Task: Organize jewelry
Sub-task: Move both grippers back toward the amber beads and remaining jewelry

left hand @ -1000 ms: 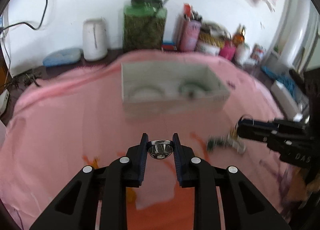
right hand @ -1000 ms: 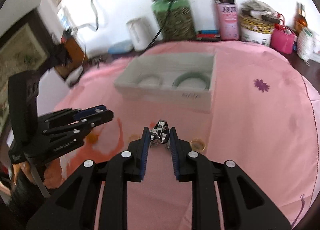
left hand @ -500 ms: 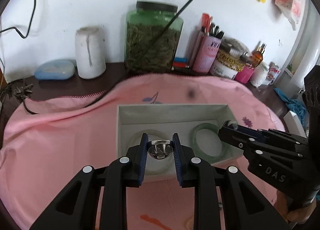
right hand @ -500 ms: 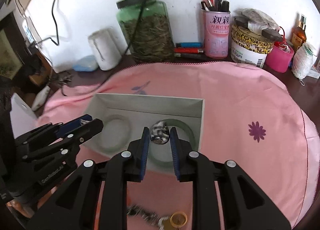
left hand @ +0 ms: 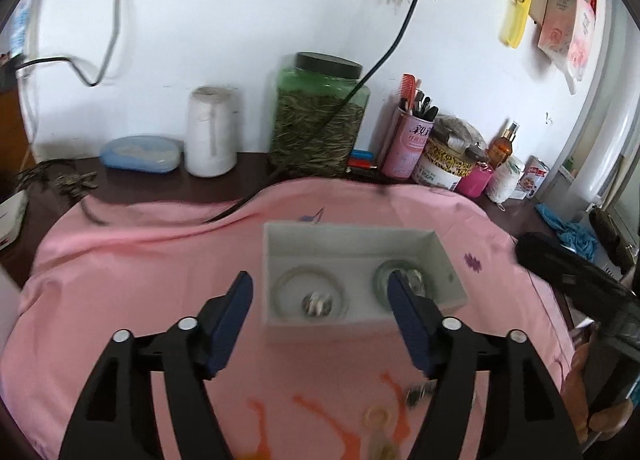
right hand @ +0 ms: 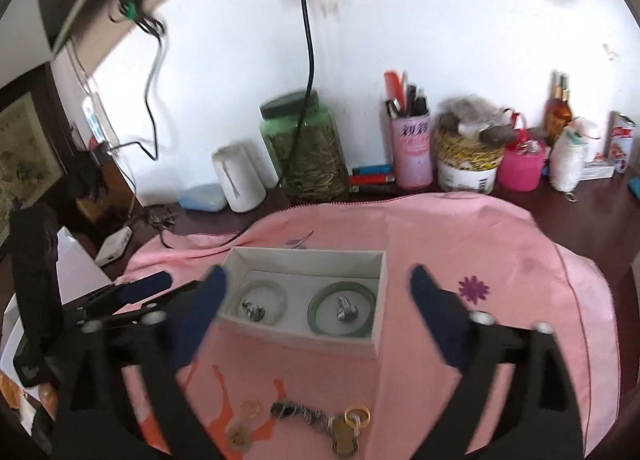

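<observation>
1. My left gripper point(left hand: 318, 288) jaws are opening wide, gripping nothing.
2. My right gripper point(right hand: 316, 280) jaws are opening too, also empty.
3. The white box point(right hand: 376, 292) on the pink cloth point(right hand: 500, 260) is holding two bangles, each ringing one silver piece: pale bangle point(right hand: 262, 302), green bangle point(right hand: 342, 310).

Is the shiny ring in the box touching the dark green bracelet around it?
Apart. In the right wrist view the silver ring lies inside the green bangle, with white box floor showing between them on every side.
</observation>
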`<action>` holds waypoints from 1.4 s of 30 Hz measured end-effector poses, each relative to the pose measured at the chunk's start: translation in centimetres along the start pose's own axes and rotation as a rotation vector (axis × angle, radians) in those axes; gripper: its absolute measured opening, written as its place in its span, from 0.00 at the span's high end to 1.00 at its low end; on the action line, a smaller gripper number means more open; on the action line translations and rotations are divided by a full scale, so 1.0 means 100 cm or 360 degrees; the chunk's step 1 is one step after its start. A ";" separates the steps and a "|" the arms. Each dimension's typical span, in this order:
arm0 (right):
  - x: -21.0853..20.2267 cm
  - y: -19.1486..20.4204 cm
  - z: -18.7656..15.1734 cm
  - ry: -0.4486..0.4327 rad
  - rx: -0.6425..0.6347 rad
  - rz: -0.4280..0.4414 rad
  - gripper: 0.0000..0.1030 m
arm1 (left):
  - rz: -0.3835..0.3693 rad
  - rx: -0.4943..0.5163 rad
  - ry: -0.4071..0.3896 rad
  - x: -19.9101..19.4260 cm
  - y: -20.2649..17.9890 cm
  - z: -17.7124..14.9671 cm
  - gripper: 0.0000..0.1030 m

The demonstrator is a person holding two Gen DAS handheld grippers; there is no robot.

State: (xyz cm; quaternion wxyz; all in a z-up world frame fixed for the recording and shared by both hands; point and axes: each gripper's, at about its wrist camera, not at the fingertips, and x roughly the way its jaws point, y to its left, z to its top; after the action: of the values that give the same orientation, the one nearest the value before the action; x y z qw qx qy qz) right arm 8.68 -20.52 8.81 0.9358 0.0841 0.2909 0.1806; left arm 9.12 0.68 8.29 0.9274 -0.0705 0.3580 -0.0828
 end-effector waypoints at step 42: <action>0.019 -0.003 -0.086 0.0495 -0.0120 0.0250 0.55 | -0.0111 0.0251 0.0341 0.022 0.004 -0.084 0.74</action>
State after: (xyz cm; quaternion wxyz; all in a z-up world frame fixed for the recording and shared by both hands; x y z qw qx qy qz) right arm 5.27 -19.67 0.78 0.8650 0.0424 0.4178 0.2747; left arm 5.13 -0.02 0.66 0.8831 -0.0007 0.4446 -0.1498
